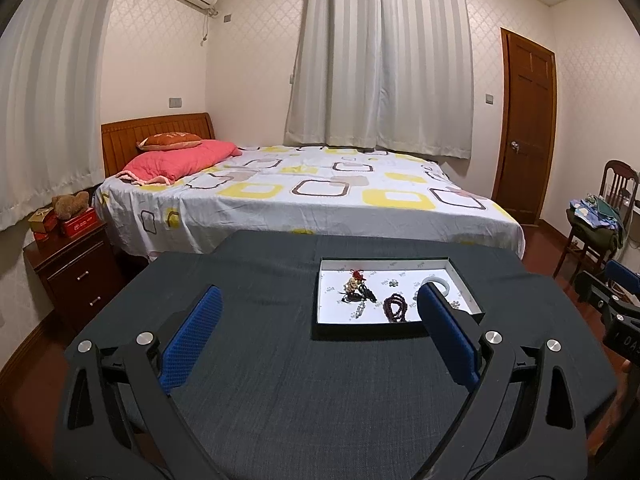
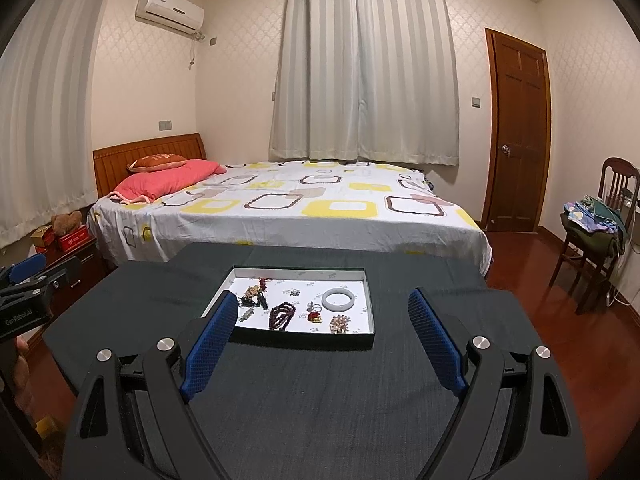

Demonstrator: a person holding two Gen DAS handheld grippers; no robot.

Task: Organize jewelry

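Both the left gripper [image 1: 318, 320] and right gripper [image 2: 322, 324] hovered, jaws apart and empty, before a shallow tray [image 2: 302, 338] whose stiff, likely slippery white bangle [image 2: 338, 300] seemed best pinched across its rim.

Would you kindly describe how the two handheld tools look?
Both the left tool and right tool have black angular plastic arms with triangular cutouts, round silver pivot bolts and textured blue finger pads. White "GenRobot.AI" lettering marks the left tool's body.

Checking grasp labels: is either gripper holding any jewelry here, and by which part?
Nothing is held. The left gripper and right gripper both stand open above the table; the jewelry lies in the tray.
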